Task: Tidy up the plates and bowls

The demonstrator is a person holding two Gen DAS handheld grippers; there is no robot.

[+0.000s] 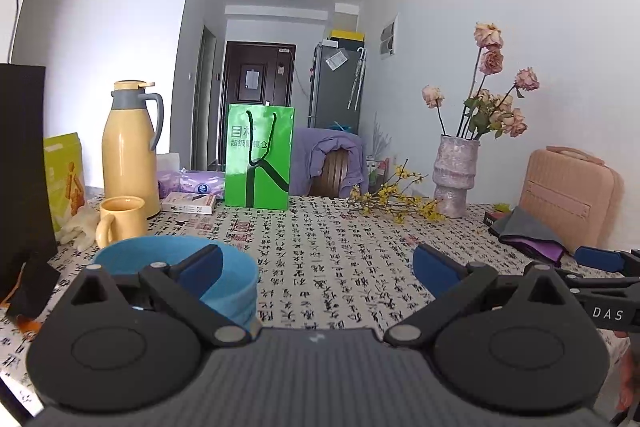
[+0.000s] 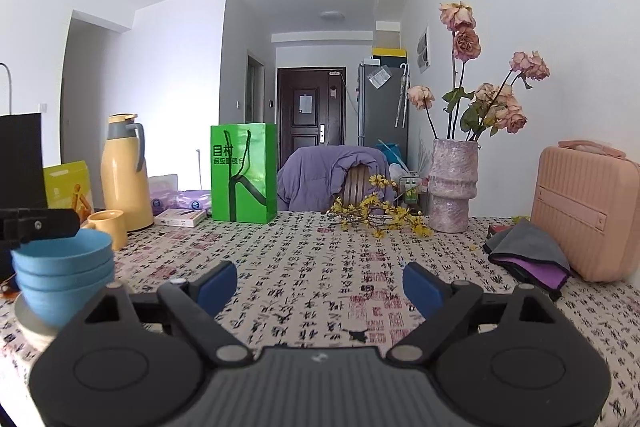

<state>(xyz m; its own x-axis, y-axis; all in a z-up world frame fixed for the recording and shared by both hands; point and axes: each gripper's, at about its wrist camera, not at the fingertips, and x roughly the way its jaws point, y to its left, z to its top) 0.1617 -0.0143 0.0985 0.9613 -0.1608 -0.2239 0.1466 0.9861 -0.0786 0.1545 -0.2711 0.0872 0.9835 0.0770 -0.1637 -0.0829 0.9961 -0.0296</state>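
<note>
Left tool (image 1: 316, 263) spread apart, hiding blue bowls (image 1: 176, 267), right tool (image 2: 320, 285) apart, plate (image 2: 30, 319) mostly hidden.

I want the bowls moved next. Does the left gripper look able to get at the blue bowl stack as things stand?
Probably yes. The left gripper is open, and one of its fingers already sits over the blue bowl stack. Nothing stands between them; the yellow mug lies behind the stack.

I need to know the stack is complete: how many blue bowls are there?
3, nested in one stack of blue bowls on a grey plate at the table's left, near the yellow mug. More could sit hidden inside.
</note>
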